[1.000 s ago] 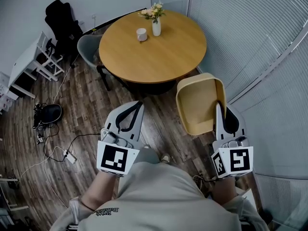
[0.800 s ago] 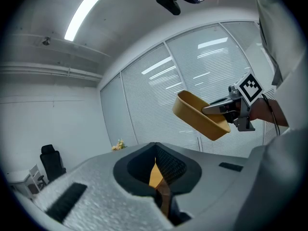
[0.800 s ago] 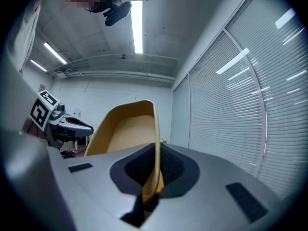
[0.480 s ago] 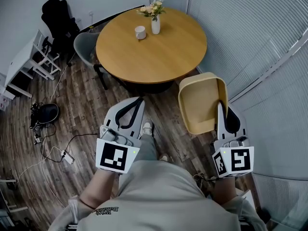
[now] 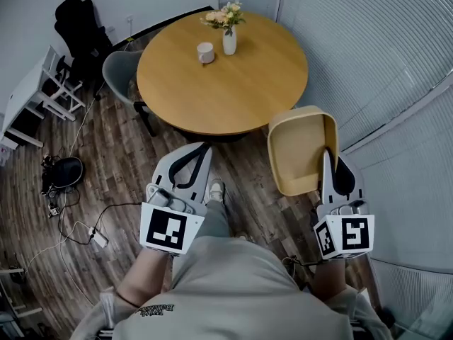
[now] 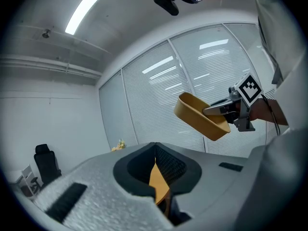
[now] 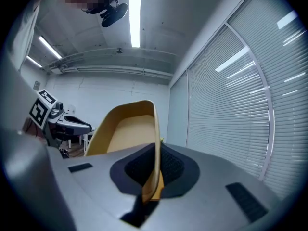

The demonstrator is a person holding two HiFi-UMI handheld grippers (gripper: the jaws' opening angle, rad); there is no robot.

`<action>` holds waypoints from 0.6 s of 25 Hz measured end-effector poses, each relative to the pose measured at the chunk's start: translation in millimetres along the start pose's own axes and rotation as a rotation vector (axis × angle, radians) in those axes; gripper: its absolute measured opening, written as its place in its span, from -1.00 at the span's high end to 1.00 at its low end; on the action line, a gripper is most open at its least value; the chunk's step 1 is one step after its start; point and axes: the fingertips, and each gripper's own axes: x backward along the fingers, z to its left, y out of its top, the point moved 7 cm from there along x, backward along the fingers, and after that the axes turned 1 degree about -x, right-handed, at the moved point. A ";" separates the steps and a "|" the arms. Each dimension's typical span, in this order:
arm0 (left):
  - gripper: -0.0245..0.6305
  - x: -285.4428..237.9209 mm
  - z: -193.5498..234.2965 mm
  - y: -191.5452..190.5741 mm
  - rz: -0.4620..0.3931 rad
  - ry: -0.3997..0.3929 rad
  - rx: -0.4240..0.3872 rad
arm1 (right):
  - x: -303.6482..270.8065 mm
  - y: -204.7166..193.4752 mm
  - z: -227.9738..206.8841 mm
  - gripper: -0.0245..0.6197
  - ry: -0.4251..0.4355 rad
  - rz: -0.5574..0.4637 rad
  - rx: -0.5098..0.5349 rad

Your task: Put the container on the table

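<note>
Container (image 5: 301,151), yellow and open-topped, is held clear of the floor (image 5: 120,168) by the right claw (image 5: 328,158), whose jaws pinch one side wall. It hangs just beside the round wooden table (image 5: 241,91), not on it. The left claw (image 5: 204,149) is clenched, jaws together, carrying nothing. A white vase (image 5: 230,41) and a white cup (image 5: 206,52) stand on the table's far side.

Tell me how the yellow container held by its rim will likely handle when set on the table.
The container looks stiff: pinched by one wall in the right gripper, it shows no sag. It is probably light, since that single-edge hold carries it. Its flat-looking base should sit steady on the table and seems unlikely to roll.
</note>
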 end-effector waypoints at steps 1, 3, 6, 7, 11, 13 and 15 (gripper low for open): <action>0.86 -5.9 4.9 -1.6 -0.001 -0.002 0.001 | -8.3 -0.9 -0.5 0.83 0.001 0.003 -0.001; 0.86 -16.7 15.4 -4.3 -0.002 -0.004 0.006 | -25.5 -0.7 -1.3 0.83 0.003 0.008 0.000; 0.86 -33.6 34.4 -8.3 0.002 -0.003 0.018 | -53.4 3.3 -2.2 0.83 0.007 0.013 0.003; 0.86 -40.5 41.5 -9.8 0.004 -0.003 0.019 | -63.5 4.3 -2.5 0.83 0.009 0.015 0.004; 0.86 -64.3 68.9 -14.3 0.006 -0.009 0.028 | -100.0 8.0 -2.1 0.83 0.012 0.028 0.007; 0.86 -74.0 83.1 -15.9 0.007 -0.014 0.032 | -116.6 12.0 -1.0 0.83 0.008 0.029 0.010; 0.86 -85.2 98.3 -17.6 0.008 -0.019 0.037 | -134.5 15.7 0.0 0.83 0.002 0.032 0.009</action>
